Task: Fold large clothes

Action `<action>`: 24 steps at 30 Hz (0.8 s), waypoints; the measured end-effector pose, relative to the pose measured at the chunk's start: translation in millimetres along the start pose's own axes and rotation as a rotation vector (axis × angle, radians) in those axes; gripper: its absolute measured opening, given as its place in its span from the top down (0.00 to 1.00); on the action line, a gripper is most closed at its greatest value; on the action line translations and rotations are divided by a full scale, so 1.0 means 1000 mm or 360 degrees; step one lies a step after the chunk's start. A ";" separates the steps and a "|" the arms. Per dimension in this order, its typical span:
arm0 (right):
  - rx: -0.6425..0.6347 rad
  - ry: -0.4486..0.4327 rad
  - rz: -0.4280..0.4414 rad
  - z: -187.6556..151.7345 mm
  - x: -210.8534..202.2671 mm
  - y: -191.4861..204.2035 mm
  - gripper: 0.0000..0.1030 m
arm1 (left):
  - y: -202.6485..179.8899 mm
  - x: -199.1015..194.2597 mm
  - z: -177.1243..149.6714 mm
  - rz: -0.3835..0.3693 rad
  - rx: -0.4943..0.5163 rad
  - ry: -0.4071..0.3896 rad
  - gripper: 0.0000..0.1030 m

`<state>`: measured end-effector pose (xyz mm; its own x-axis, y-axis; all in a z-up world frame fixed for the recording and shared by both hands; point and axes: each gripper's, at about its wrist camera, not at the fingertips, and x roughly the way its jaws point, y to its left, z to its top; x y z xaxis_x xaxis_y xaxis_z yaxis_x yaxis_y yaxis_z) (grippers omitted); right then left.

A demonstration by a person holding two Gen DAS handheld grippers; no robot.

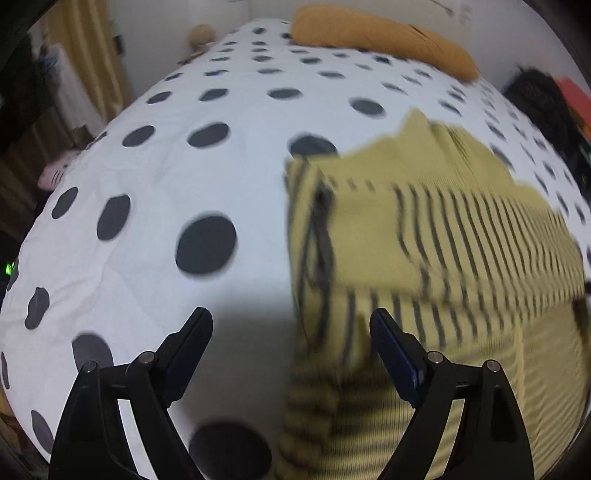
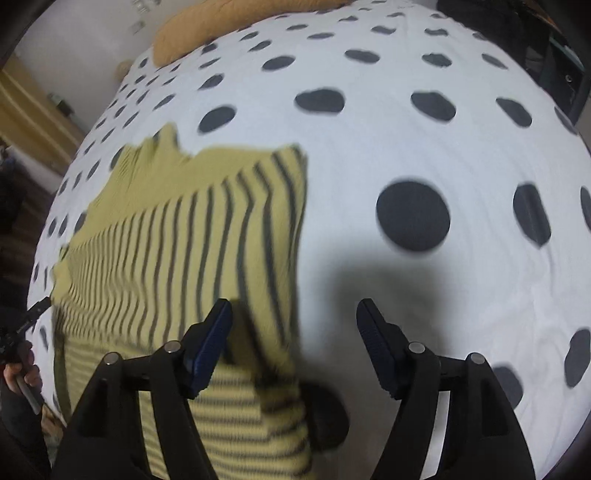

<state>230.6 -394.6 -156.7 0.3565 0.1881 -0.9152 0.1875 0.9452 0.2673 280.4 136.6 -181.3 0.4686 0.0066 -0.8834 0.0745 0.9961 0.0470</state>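
A yellow garment with dark stripes (image 1: pixel 424 258) lies partly folded on the white bed cover with dark dots (image 1: pixel 166 166). In the left wrist view it fills the right half. My left gripper (image 1: pixel 291 325) is open and empty, hovering over the garment's left edge. In the right wrist view the garment (image 2: pixel 192 251) lies at the left on the cover (image 2: pixel 406 147). My right gripper (image 2: pixel 295 314) is open and empty over the garment's right edge. The garment is blurred in both views.
An orange pillow (image 1: pixel 380 37) lies at the head of the bed; it also shows in the right wrist view (image 2: pixel 192 29). Dark bags (image 1: pixel 535 99) sit past the bed's right side. Yellow curtains (image 1: pixel 88 55) hang at the left.
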 end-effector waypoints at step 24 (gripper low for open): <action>0.0131 0.0202 0.0143 -0.218 -0.046 -0.001 0.46 | 0.009 -0.065 -0.223 -0.0238 -0.0259 0.0274 0.18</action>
<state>14.6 -346.2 -181.2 0.2580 0.3080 -0.9157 0.2364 0.8989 0.3689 54.2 165.0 -227.9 0.3058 -0.1406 -0.9417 -0.0173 0.9881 -0.1531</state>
